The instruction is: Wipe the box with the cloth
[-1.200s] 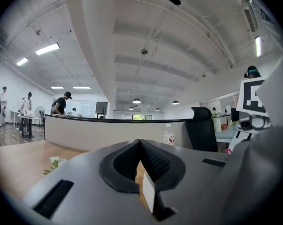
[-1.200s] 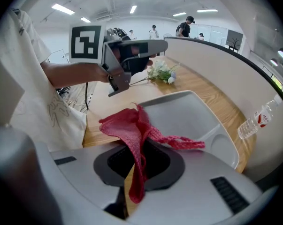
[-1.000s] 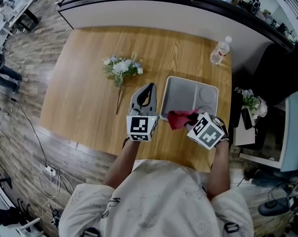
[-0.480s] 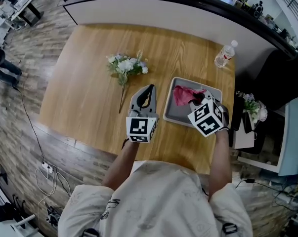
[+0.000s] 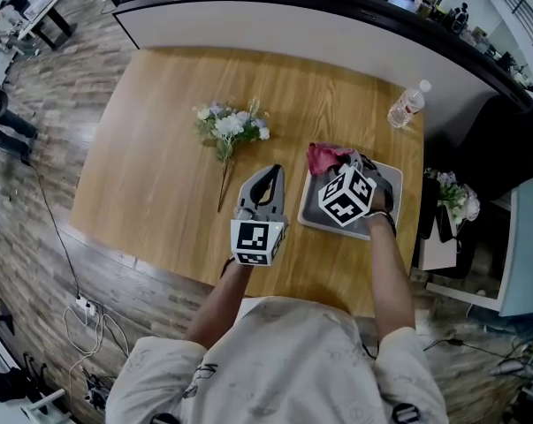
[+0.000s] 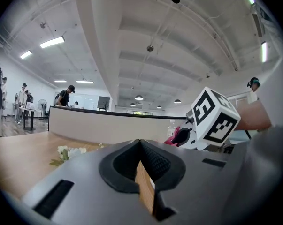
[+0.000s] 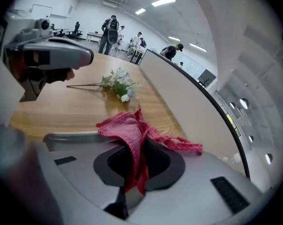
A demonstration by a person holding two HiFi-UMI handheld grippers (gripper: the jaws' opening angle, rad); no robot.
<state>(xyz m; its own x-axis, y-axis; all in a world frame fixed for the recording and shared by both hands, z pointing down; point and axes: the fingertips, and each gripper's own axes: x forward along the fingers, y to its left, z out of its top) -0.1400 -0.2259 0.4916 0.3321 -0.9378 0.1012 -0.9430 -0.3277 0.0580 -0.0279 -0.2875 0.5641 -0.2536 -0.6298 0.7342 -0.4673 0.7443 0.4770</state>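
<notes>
Box (image 5: 313, 207) on wooden table (image 5: 160, 140), plank floor (image 5: 32, 237)

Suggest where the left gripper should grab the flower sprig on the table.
Probably the bare stem, toward its near end. The flower sprig lies flat, blooms at the far end, stem running toward the person. Come from above with the left gripper, jaws across the stem; it is shut now, so open first.

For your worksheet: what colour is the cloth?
Pinkish-red cloth, clearest in the right gripper view.
</notes>
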